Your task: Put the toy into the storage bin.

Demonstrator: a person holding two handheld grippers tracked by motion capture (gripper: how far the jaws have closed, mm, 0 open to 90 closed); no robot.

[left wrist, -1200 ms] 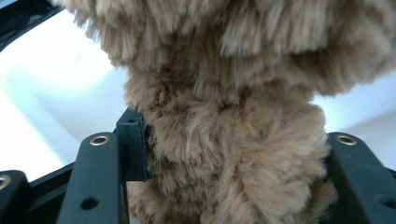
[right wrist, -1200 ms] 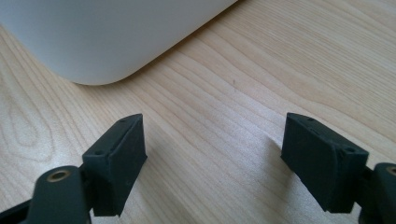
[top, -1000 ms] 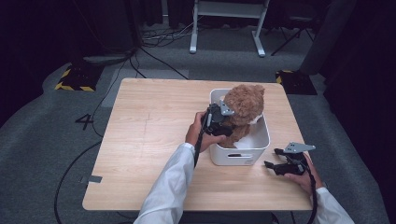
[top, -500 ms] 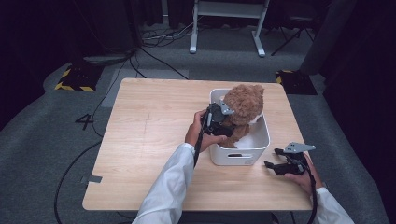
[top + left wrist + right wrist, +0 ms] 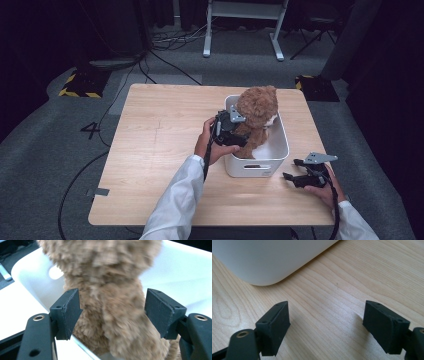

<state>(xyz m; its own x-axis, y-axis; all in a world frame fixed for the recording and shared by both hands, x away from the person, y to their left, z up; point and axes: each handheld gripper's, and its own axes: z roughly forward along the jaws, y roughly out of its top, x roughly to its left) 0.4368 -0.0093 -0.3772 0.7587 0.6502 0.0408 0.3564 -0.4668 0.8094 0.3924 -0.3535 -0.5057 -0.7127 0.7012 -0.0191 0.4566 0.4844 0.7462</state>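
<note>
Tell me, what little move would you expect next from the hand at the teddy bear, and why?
Probably closing the left gripper. Its jaws stand open on either side of the brown teddy bear, which sits in the white bin, so a squeeze would likely grip it. The right gripper rests open on the table.

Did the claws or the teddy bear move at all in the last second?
Nothing visibly changed. The teddy bear sits in the white bin, the left claw is open around its body, and the right claw rests open on the table beside the bin.
</note>
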